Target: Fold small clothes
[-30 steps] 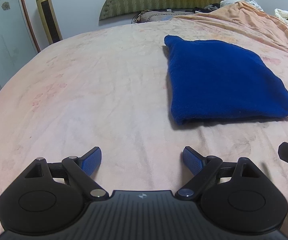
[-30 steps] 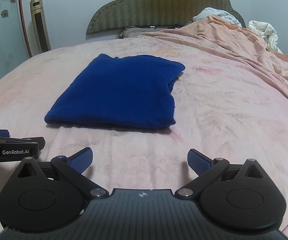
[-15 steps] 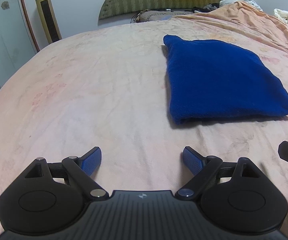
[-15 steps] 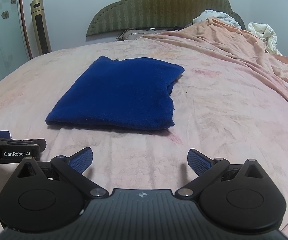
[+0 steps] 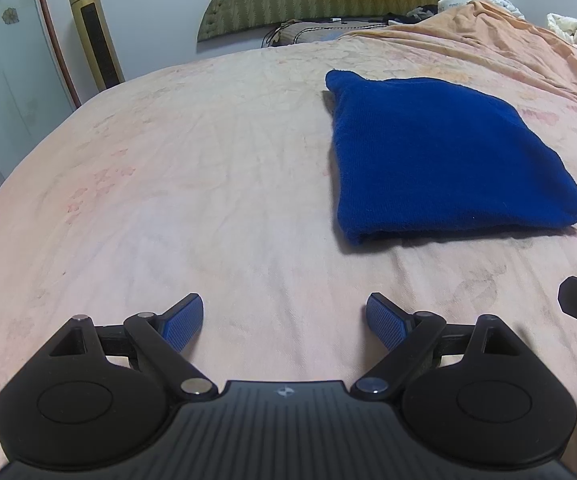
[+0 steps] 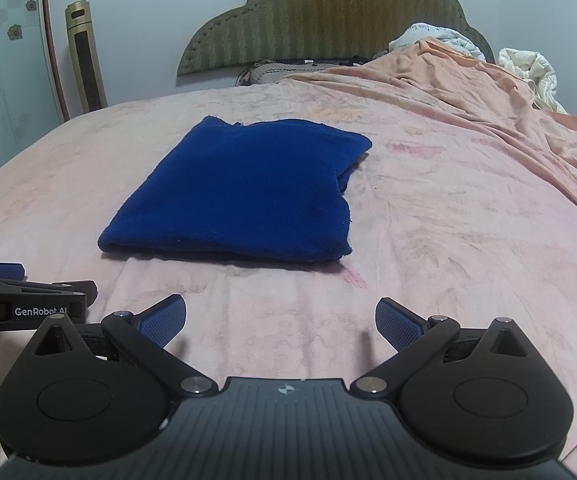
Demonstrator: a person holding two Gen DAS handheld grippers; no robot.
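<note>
Blue garment (image 6: 244, 192) folded flat, squarish, both grippers (image 5: 284, 322) (image 6: 280, 322) spread wide, empty.

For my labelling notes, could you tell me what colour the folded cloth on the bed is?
The folded cloth is solid deep blue, clearest in the right wrist view.

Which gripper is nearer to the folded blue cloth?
Right, narrowly. The right gripper sits just short of the blue cloth, facing its near edge; the left gripper is further left, off its corner.
</note>
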